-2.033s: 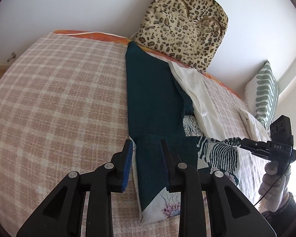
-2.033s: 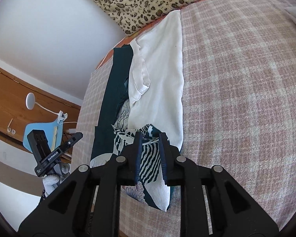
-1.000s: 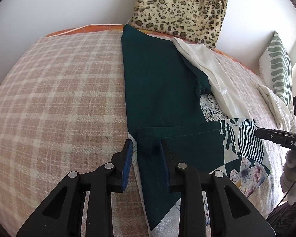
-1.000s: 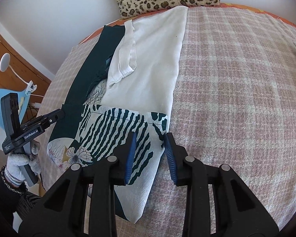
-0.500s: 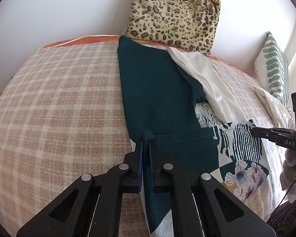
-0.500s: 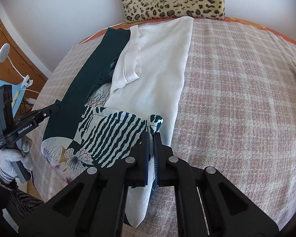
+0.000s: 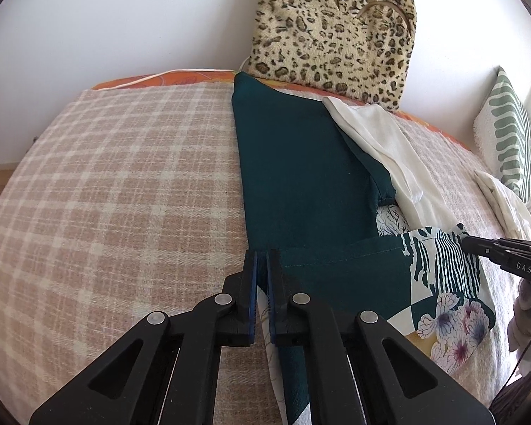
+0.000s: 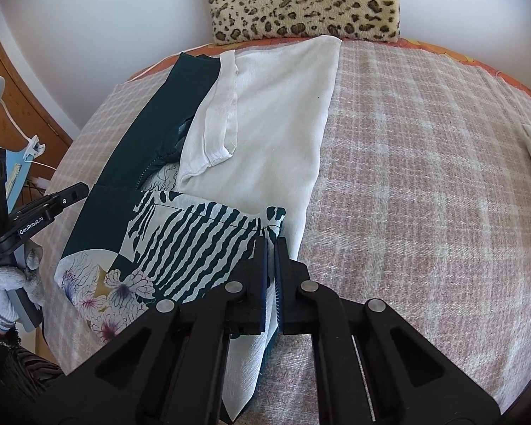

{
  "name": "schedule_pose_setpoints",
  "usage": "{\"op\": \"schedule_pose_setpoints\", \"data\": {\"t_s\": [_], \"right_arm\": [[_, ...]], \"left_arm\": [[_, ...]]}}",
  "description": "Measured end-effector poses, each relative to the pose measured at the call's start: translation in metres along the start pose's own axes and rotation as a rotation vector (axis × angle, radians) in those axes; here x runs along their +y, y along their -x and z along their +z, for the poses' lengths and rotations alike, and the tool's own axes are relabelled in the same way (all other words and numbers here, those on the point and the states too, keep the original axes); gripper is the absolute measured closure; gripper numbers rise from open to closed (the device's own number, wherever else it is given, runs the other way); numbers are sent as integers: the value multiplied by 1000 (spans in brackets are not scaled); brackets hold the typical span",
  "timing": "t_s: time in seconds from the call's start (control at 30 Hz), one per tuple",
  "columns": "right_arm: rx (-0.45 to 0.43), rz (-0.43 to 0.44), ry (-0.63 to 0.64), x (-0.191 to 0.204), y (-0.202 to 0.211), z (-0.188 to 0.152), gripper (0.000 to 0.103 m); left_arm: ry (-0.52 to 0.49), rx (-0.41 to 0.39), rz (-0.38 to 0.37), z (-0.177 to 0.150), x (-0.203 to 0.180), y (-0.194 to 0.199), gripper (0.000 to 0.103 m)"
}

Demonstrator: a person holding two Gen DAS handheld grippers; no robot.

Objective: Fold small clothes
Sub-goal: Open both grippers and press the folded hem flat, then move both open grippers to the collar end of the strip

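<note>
Left wrist view: the left gripper [image 7: 262, 258] is clamped on the green corner of the shirt [image 7: 308, 177], which lies lengthwise along the middle of the bed [image 7: 106, 194], its hem doubled back. The pinch is shallow, so the corner could slip out if it is pulled hard.

Right wrist view: the right gripper [image 8: 270, 248] is pinched on the striped hem corner. The white half [image 8: 276, 124] beneath could be dragged along, and uneven lifting could skew the fold.
</note>
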State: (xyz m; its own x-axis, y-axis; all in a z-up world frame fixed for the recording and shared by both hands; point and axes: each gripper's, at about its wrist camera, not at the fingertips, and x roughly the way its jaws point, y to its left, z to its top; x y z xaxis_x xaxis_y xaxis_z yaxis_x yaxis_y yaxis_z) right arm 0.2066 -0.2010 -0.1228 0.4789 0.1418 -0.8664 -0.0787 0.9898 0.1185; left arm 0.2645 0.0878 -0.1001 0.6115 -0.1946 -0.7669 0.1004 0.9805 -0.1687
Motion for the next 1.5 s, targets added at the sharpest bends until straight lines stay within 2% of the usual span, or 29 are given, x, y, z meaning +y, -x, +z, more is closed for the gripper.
{"op": "schedule_pose_setpoints", "data": {"t_s": [0.03,0.1,0.2,0.27,0.33,0.37,0.6,0.7,0.77,0.83,0.97,1.0,1.2,1.5], "right_arm": [[2,-17,-2,-1,2,0,93],[-19,-43,-3,-4,10,0,92],[-42,-32,-13,-7,26,-1,89],[-69,-31,-21,-11,36,-3,77],[-86,-24,-23,-14,46,-2,72],[-95,-21,-23,-16,51,0,72],[-192,-12,-47,-20,80,21,71],[-239,-9,-56,-22,90,35,70],[-257,6,-57,-25,94,46,62],[-268,11,-55,-27,95,58,60],[-260,33,-60,-40,87,86,39],[-254,37,-68,-44,83,93,38],[-195,63,-119,-73,49,131,37],[-112,144,-191,-113,-25,166,37]], "left_arm": [[-1,-6,11,1,1,3,96],[11,-28,5,4,4,14,93],[10,-72,-17,11,6,33,92],[9,-96,-40,16,6,46,89],[23,-130,-61,22,9,59,73],[30,-146,-74,25,12,65,62],[93,-140,-152,86,40,85,60],[59,-165,-107,113,49,95,51],[28,-175,-84,131,53,97,50],[16,-170,-72,147,58,95,50],[14,-121,-87,179,67,79,46],[15,-116,-85,185,69,73,45],[86,-82,-133,198,85,23,45],[164,45,-258,197,91,-86,45]]}}
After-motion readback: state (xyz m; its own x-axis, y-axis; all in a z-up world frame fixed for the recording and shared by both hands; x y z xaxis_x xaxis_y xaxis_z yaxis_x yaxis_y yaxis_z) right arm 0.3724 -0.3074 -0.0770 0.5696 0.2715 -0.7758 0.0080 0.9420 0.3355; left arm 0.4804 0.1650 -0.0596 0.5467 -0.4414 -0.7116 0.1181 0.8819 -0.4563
